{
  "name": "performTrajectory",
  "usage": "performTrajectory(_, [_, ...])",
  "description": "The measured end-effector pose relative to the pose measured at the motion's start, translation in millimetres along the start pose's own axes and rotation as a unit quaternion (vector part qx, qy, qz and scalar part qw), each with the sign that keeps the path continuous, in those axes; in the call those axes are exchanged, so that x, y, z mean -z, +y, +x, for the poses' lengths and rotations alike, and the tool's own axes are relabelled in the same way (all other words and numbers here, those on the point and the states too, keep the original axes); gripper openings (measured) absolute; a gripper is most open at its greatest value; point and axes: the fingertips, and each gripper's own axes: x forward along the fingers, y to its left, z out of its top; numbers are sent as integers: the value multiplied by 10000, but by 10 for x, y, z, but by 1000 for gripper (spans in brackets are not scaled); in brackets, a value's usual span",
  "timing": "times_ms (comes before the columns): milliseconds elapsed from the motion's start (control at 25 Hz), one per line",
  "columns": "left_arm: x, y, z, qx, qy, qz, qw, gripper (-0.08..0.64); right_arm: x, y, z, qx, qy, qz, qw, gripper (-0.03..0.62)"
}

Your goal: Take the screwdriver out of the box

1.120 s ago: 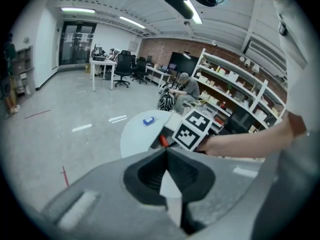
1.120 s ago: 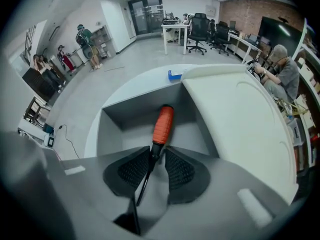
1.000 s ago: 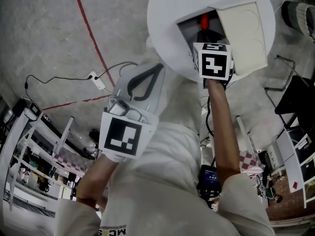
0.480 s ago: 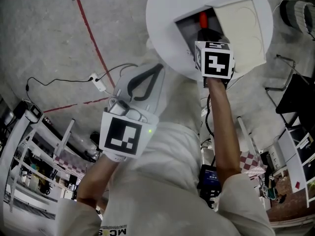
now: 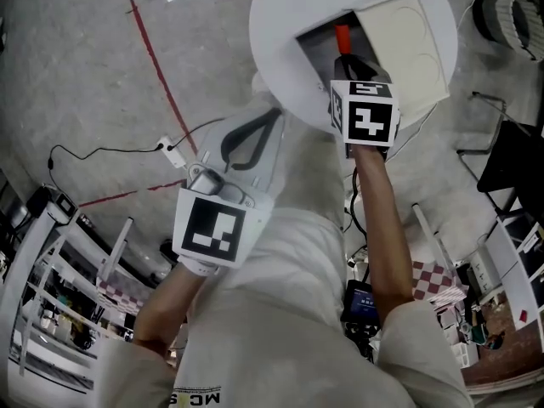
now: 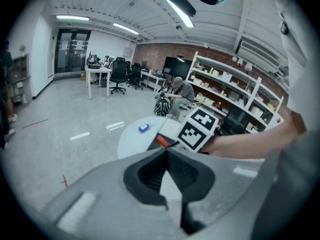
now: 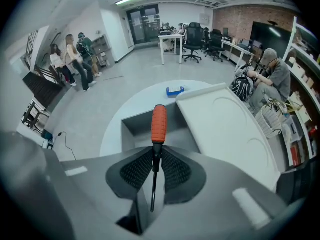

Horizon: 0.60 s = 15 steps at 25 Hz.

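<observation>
Two grippers, one job: right gripper (image 7: 152, 156) clamps the screwdriver (image 7: 158, 124) shaft, jaws having just closed in, to lift it from the box (image 7: 131, 126) — left gripper (image 6: 166, 151), jaws together and empty, hangs clear at left.

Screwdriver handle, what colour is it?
Orange-red, with a ribbed grip. The screwdriver handle shows best in the right gripper view.

Printed letters reading "MC" show on the person's white shirt (image 5: 197, 396), at six o'clock in the head view. The frame edge cuts off the rest.
</observation>
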Motion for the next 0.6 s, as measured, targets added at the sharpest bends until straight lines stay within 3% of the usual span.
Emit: performTrajectory(600, [-504,-289,-615,191,-394,586,9973,0,-245,247,-1162,-34,-676,459,9966,58])
